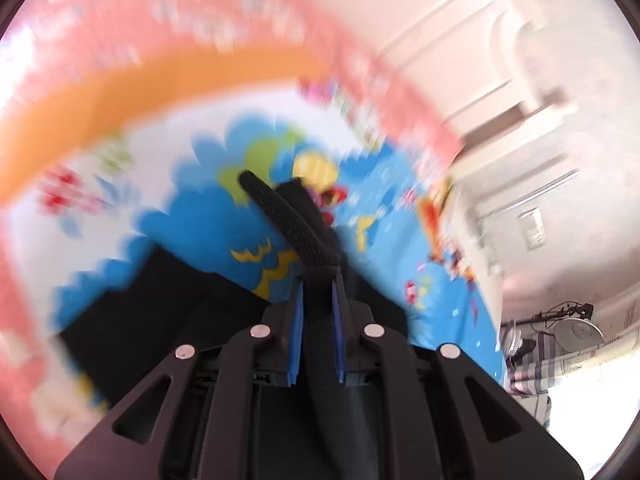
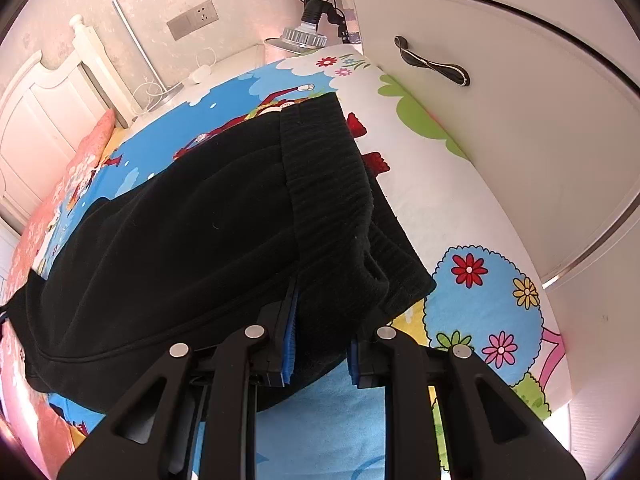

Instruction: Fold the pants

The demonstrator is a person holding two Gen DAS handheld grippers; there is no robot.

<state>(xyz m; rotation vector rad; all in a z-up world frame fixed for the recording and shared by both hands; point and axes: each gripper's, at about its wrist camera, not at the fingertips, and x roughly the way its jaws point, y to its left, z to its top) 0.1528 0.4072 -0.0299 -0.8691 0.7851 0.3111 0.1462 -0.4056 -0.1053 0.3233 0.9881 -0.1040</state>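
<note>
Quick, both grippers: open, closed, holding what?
Left gripper: jaws closed on a black ribbed strip of the pants.
Right gripper: jaws closed on the pants' ribbed waistband.

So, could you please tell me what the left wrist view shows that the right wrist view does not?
Left wrist only: a black cord-like strip pinched by the left gripper, and an orange fabric band. Right wrist only: the pants' ribbed black waistband in the right gripper, and a white cabinet door. Both: the black pants and cartoon-print bedsheet.
</note>
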